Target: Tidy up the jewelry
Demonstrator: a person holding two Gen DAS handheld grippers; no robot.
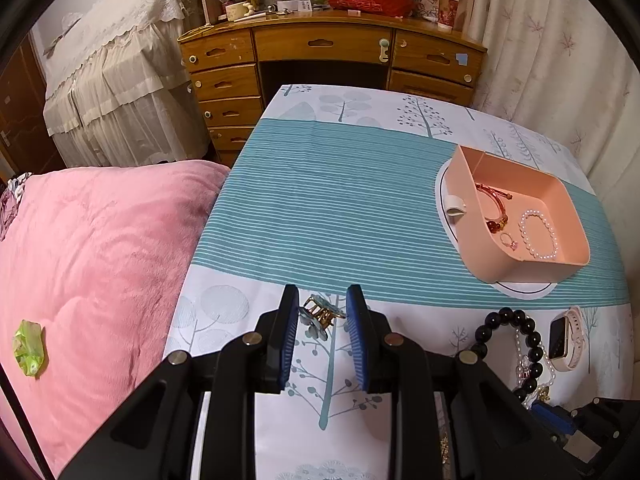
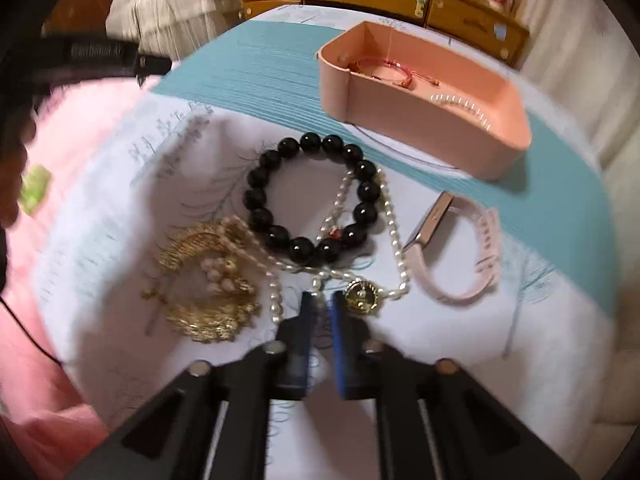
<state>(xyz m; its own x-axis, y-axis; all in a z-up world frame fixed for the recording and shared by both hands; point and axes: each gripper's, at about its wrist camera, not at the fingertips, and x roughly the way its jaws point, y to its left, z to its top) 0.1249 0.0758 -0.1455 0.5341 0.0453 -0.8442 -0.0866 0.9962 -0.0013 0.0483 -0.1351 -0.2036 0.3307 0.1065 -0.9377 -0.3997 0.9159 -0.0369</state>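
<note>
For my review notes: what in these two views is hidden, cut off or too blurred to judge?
- Right wrist view, motion blur: whether the right gripper pinches the pearl necklace.
- Left wrist view: black bead bracelet partly hidden behind the gripper body.
- Left wrist view: hair clip between the left gripper fingers; contact unclear.
- Right wrist view: pink tray wall hides the contents.

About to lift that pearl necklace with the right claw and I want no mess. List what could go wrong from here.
1. The pearl necklace runs through and under the black bead bracelet; lifting may drag the bracelet along.
2. The right claw is nearly shut around one thin strand, so it might slip out.
3. The gold pendant hangs on the strand and could swing into the pink watch.
</note>
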